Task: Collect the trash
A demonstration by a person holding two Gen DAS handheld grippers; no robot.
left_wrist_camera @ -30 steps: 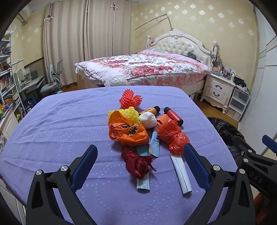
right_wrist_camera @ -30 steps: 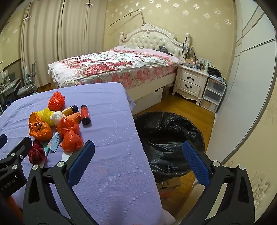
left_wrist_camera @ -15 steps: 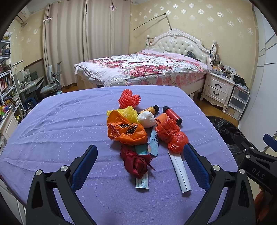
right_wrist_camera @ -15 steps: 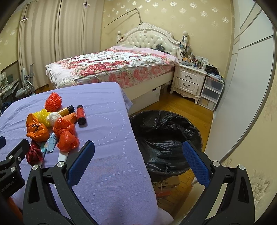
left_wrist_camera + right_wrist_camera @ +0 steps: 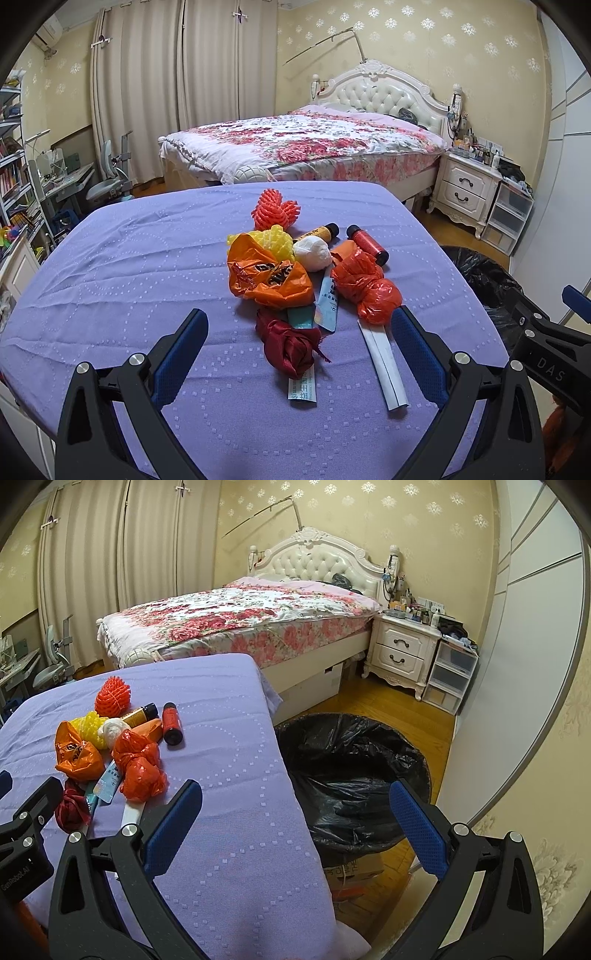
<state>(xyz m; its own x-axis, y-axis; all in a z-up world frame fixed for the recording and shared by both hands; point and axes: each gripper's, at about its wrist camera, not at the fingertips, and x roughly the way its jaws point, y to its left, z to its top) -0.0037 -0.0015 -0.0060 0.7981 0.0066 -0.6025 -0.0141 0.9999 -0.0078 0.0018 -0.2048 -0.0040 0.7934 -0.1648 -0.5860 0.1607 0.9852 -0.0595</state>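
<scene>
Currently both claws are released and empty. Left claw [image 5: 297, 325] hovers over the purple counter [image 5: 129, 266]; the trash pile lies directly ahead, the dark red wad [image 5: 290, 343] between its fingers. Right claw [image 5: 295, 801] spans the counter edge, with the black-lined bin [image 5: 354, 760] just ahead on the floor.

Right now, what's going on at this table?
A person holds two grippers over a purple-covered table. The left gripper is open, empty, aimed at a trash pile: orange bag, red bag, dark red ribbon wad, bottles, foam nets. The right gripper is open, empty, facing the black-lined bin beside the table. Nothing is picked up yet.
</scene>
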